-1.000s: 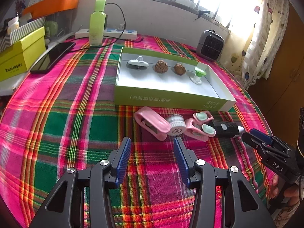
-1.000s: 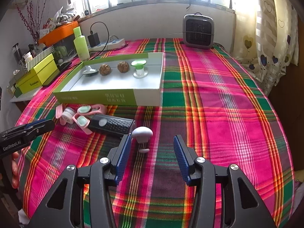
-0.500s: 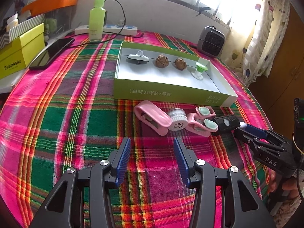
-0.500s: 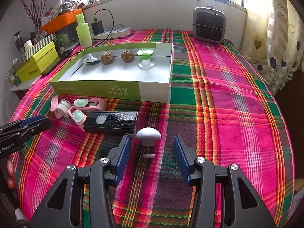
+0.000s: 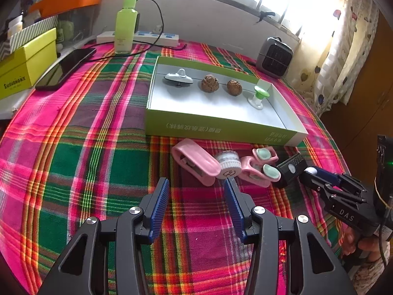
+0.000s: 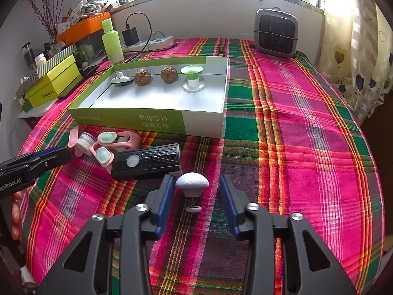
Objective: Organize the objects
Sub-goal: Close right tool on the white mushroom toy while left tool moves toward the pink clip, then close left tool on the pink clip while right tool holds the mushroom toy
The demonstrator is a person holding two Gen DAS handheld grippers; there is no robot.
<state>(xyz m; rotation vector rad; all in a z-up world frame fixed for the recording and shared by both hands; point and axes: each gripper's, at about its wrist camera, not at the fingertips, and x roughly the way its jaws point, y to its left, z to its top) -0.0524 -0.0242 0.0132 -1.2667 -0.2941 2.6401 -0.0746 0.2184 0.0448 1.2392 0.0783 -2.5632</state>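
A white mushroom-shaped piece (image 6: 192, 184) stands on the plaid cloth between the open fingers of my right gripper (image 6: 195, 193), not gripped. A black remote-like box (image 6: 146, 161) lies just left of it. Pink clips (image 5: 258, 168), a pink case (image 5: 194, 162) and a small white jar (image 5: 229, 164) lie in front of the green tray (image 5: 221, 126). The tray holds a grey top (image 5: 178, 77), two walnuts (image 5: 210, 83) and a green-capped piece (image 5: 258, 97). My left gripper (image 5: 195, 191) is open and empty, just short of the jar.
A small grey heater (image 6: 276, 33) stands at the back right. A green bottle (image 5: 125, 24), a power strip (image 5: 137, 38), a phone (image 5: 65, 67) and a yellow box (image 5: 24, 61) sit at the back left. The table edge drops off to the right.
My right gripper has moved forward so the white mushroom piece now stands between its fingers. My left gripper has drifted slightly closer to the pink items.
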